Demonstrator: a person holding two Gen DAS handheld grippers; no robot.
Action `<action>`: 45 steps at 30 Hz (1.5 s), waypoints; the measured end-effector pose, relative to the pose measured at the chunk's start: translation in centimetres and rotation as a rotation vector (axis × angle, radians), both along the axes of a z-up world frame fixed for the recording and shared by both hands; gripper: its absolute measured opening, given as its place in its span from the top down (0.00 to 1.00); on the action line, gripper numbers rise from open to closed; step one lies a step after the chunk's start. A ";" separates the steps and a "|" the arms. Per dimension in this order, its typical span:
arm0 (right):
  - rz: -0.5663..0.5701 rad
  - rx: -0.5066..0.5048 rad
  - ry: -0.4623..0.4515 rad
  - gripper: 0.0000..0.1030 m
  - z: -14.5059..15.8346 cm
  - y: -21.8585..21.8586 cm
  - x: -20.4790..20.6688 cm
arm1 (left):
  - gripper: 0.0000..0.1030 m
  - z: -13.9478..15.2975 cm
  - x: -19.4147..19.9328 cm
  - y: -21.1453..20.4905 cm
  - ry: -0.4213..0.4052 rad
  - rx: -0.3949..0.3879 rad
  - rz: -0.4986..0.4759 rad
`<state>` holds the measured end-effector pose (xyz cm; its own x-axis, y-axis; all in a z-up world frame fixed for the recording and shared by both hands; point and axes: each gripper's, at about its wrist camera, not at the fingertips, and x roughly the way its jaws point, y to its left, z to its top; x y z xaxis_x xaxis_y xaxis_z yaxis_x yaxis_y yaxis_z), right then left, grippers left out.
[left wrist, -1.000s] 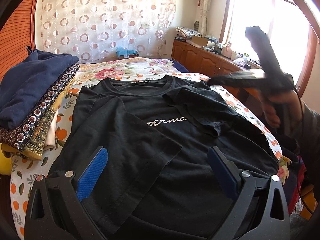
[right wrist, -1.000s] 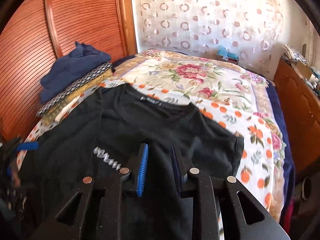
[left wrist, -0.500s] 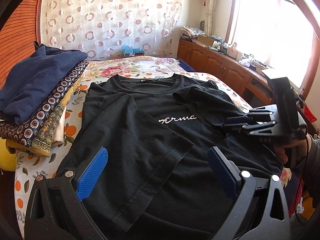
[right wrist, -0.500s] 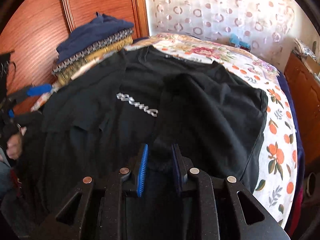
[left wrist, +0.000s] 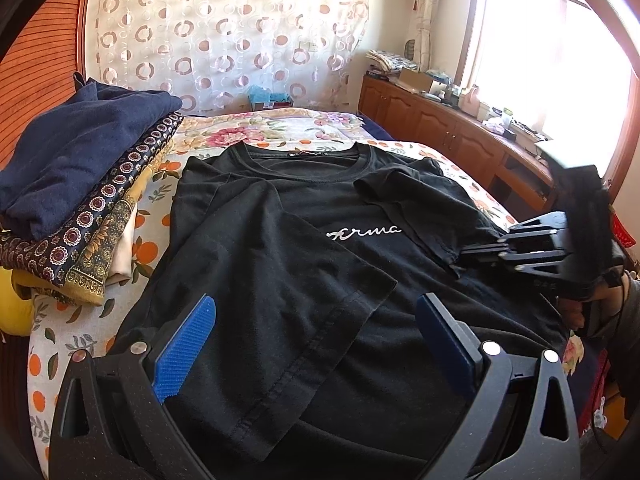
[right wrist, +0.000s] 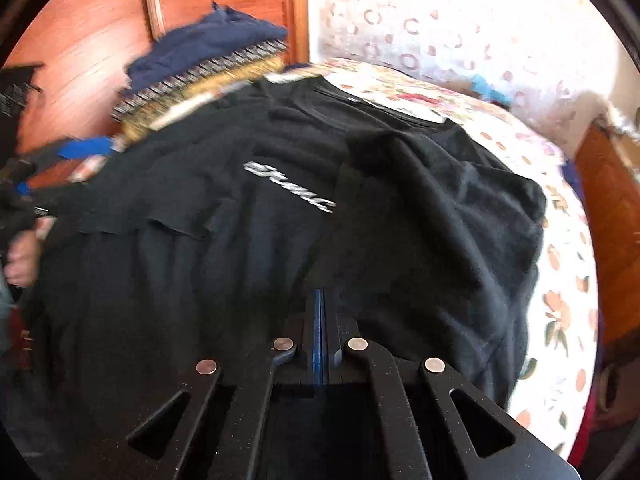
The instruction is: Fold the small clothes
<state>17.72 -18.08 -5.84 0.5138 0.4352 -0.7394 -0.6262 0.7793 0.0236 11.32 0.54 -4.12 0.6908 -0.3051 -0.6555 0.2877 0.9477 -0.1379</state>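
A black T-shirt [left wrist: 304, 256] lies spread on the bed [left wrist: 240, 136], both sleeves folded inward. The right tool [right wrist: 320, 320] pinches fabric by the shirt's side; the left tool [left wrist: 316, 340], spread, hovers above the shirt's hem. Body folds remain; a folded stack [left wrist: 76, 176] sits beside the shirt.
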 end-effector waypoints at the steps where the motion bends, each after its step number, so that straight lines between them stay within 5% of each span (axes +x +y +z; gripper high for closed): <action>1: 0.010 0.014 -0.006 1.00 0.4 -0.1 -0.3 | 0.02 0.0 0.0 0.1 0.000 0.000 0.003; 5: 0.050 0.068 -0.023 1.00 1.8 -0.3 -1.6 | 0.02 0.1 0.1 0.8 -0.002 0.000 0.018; 11: 0.013 0.008 -0.070 0.99 1.1 -0.1 -1.4 | 0.02 0.1 0.3 1.2 0.002 -0.003 0.029; 15: -0.017 -0.050 -0.086 0.67 0.2 0.9 -1.3 | 0.02 -0.1 0.4 1.2 0.005 0.007 0.027; 16: -0.019 -0.071 -0.093 0.65 -0.2 1.4 -1.2 | 0.02 -0.2 0.5 1.2 0.006 0.010 0.027; 19: -0.023 -0.112 -0.081 0.65 -1.4 2.0 -0.4 | 0.02 -0.5 1.1 1.3 0.011 0.034 0.026; 21: -0.021 -0.075 -0.062 0.83 -1.3 1.7 -0.2 | 0.02 -0.8 1.7 1.4 0.020 0.049 0.028; 23: -0.021 -0.044 -0.059 0.89 -1.0 1.4 -0.1 | 0.02 -1.0 2.5 1.8 0.023 0.064 0.032; 29: -0.007 0.087 -0.018 0.89 0.6 -0.6 -0.7 | 0.02 -0.3 4.9 3.2 0.012 0.090 0.053; 34: -0.016 0.094 0.002 0.65 0.9 -1.7 0.4 | 0.02 0.0 8.3 4.6 0.021 0.120 0.075; 39: -0.080 0.097 -0.057 0.50 2.3 -3.9 2.7 | 0.21 -0.5 11.8 5.4 0.074 0.092 0.049; 45: -0.177 0.073 -0.054 0.48 2.2 -6.2 7.6 | 0.34 -0.7 15.2 4.4 0.116 0.120 0.041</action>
